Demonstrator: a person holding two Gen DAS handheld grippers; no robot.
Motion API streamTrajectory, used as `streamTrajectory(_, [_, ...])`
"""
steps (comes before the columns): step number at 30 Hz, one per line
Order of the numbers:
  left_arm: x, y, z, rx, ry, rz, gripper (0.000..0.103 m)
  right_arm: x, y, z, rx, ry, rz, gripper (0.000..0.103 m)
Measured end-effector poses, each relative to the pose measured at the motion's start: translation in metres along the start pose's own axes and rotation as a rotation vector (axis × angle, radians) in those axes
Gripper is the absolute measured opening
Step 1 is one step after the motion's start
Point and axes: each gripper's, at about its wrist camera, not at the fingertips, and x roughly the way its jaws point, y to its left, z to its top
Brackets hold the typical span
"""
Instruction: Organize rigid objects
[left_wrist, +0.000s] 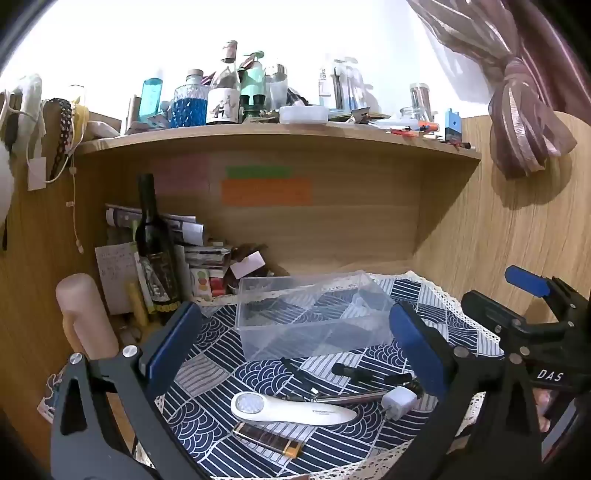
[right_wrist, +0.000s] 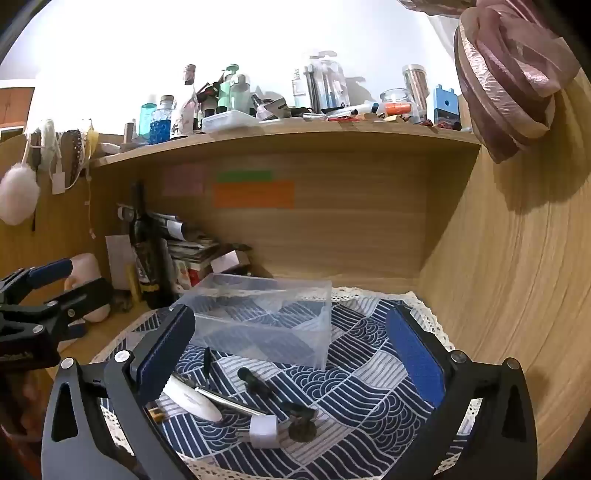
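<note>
Both claws spread wide, nothing between the pads: left claw (left_wrist: 295, 354) low over the near clutter, right claw (right_wrist: 291, 354) alongside, aimed at the same patch. Clear box (left_wrist: 314, 314) upright toward the back of the cloth (left_wrist: 207, 435), apparently empty — walls too transparent to be sure. Items loose in front of it, none inside: white handheld device (left_wrist: 291, 410), white plug (left_wrist: 400, 402), metal rod (left_wrist: 347, 398), black pen-like piece (left_wrist: 369, 374), amber lighter (left_wrist: 267, 441). Task judged not yet begun. Risks: rod, plug and device lie touching or crossing, so closing on one could drag or flick a neighbour; thin rod flat on cloth likely hard to pinch, pads may snag fabric instead; light box could slide or tip if nudged on a drop-in; two claws close together, collision possible if both go for the pile. Surface: wooden table under a navy-and-white patterned cloth with lace edging, probably prone to bunching. Surroundings: wooden alcove, coloured notes on the back panel, dark wine bottle (left_wrist: 153, 251) and stacked papers at back left, crowded shelf (left_wrist: 280, 134) of bottles above, tied curtain (left_wrist: 524, 118) at right.
</note>
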Motion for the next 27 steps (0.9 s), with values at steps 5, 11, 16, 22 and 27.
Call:
streamTrajectory(5, [0.0025,0.0005,0.0005,0.005,0.02,-0.002,0.103,-0.0013,-0.0002,-0.0005,0.0,-0.025,-0.001,0.103])
streamTrajectory(11, [0.0039,-0.0029,0.0032,0.01,0.008,-0.003,0.103,-0.0045,0.0014,0.0027,-0.001,-0.024,-0.008,0.103])
streamTrajectory(16, [0.001,-0.0026,0.0047,0.01,-0.005,-0.006,0.103,-0.0048,0.0026,0.0056,-0.005,-0.029,-0.006,0.103])
streamTrajectory(22, [-0.002,-0.0036,0.0054,0.013,-0.014,-0.005,0.103,-0.0043,0.0036,0.0069,-0.005,-0.031,-0.008,0.103])
streamTrajectory(27, [-0.0018,-0.0029,0.0058,0.011,-0.013,-0.012,0.103,-0.0037,0.0035,0.0071,-0.004,-0.033,-0.007,0.103])
